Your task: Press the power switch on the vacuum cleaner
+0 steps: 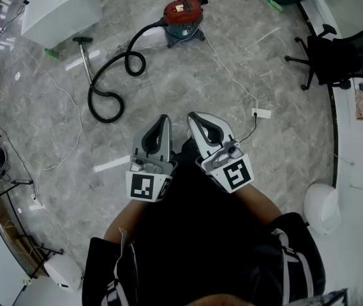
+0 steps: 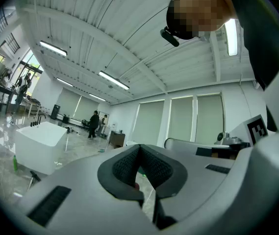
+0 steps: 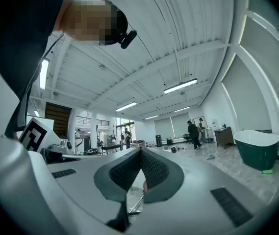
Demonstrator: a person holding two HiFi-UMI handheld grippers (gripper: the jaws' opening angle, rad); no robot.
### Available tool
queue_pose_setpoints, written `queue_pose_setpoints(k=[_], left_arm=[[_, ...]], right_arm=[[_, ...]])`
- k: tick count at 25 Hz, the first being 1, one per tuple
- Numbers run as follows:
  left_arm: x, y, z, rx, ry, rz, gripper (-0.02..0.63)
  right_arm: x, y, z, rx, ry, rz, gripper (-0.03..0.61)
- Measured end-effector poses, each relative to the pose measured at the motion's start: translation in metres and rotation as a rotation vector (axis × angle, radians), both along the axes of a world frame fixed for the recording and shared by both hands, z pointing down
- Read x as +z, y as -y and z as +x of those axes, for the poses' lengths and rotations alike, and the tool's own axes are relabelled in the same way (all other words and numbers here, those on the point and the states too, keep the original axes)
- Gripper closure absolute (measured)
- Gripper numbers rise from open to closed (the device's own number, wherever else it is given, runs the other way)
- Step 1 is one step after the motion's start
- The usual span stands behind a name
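Glossy marble floor point(image 1: 187, 91) (cables point(image 1: 229, 74) trailing), vacuum cleaner point(image 1: 183, 16) far off; left tongs point(image 1: 163, 119), right tongs point(image 1: 192, 116) pressed together.

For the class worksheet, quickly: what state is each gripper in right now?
Left grey two-jaw gripper: closed, jaws together, holding nothing.
Right grey two-jaw gripper: closed, jaws together, holding nothing.

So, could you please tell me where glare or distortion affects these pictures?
Head view: the glossy floor carries pale light streaks, yet the vacuum is sharp. Left gripper view: strong fisheye bending, dark rounded corners, bright ceiling lights. Right gripper view: the same bending and dark corners.
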State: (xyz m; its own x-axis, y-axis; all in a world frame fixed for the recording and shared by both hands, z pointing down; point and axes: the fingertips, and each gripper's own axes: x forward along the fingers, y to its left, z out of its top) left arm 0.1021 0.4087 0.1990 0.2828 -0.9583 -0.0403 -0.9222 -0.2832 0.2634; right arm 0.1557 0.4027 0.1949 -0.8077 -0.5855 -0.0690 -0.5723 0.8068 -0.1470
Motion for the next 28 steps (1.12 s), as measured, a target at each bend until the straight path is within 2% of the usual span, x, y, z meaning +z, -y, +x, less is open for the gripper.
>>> queue_pose_setpoints(k=[3, 6, 10, 16, 23, 28], left_arm=[[0.0, 0.006, 0.004, -0.017, 0.013, 0.017, 0.6], [0.009, 0.008, -0.002, -0.067, 0.028, -0.015, 0.6], [0.016, 0.012, -0.008, -0.137, -0.002, -0.05, 0.6], [0.023, 0.024, 0.014, -0.131, 0.034, -0.089, 0.6], [0.035, 0.037, 0.039, -0.118, 0.011, -0.13, 0.6], [0.049, 0.047, 0.045, -0.129, 0.001, -0.157, 0.6]], right_arm=[[0.001, 0.007, 0.009, 0.0, -0.003, 0.007, 0.56], [0.001, 0.009, 0.021, 0.005, 0.018, 0.012, 0.56], [0.013, 0.023, 0.041, 0.031, 0.003, -0.021, 0.56], [0.014, 0.037, 0.071, 0.034, 0.032, -0.036, 0.56], [0.035, 0.064, 0.105, 0.071, 0.013, -0.101, 0.56], [0.043, 0.071, 0.113, 0.038, 0.036, -0.131, 0.56]])
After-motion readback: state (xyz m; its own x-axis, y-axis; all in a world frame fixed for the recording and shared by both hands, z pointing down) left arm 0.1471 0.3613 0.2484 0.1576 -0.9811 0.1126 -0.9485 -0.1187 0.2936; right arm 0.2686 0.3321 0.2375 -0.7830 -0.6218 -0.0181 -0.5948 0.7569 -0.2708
